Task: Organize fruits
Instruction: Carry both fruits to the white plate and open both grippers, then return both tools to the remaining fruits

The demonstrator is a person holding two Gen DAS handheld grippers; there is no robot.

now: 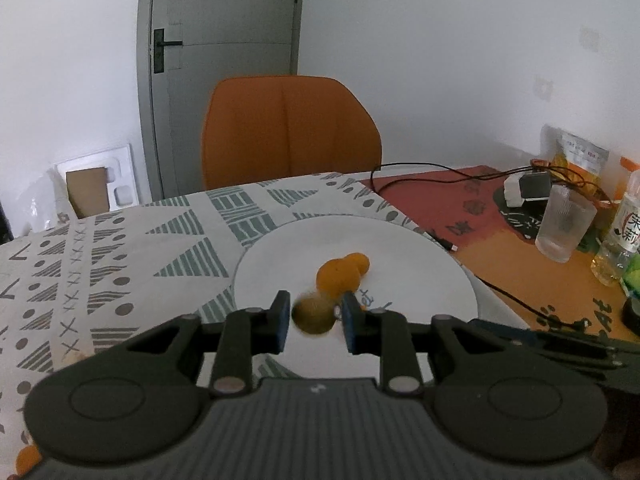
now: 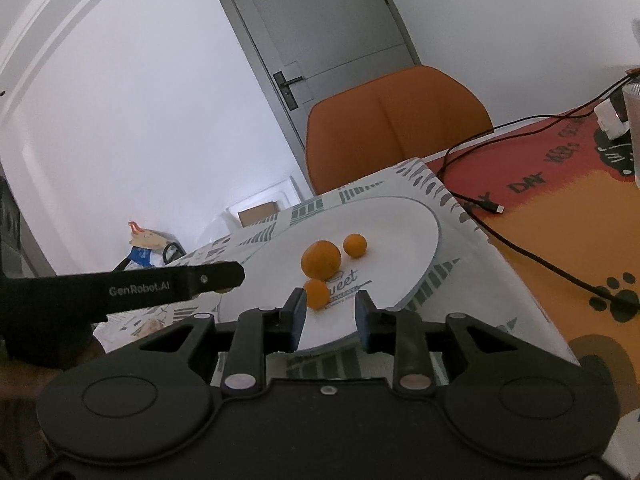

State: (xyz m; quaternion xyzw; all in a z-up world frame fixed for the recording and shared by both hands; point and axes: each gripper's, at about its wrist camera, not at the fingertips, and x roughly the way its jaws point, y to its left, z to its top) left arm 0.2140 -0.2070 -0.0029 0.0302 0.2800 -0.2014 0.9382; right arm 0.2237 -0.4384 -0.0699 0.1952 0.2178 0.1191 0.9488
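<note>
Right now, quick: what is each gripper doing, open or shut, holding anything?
Left gripper: open, a blurred greenish-brown fruit between its fingers, not gripped.
Right gripper: open, holding nothing, above the plate.

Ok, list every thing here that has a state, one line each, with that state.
left gripper: open, blurred brownish-green fruit between its fingers, not clamped
right gripper: open, holding nothing
plate: holds three orange fruits
large orange fruit: resting on plate
door: closed
glass: upright, looks empty
</note>
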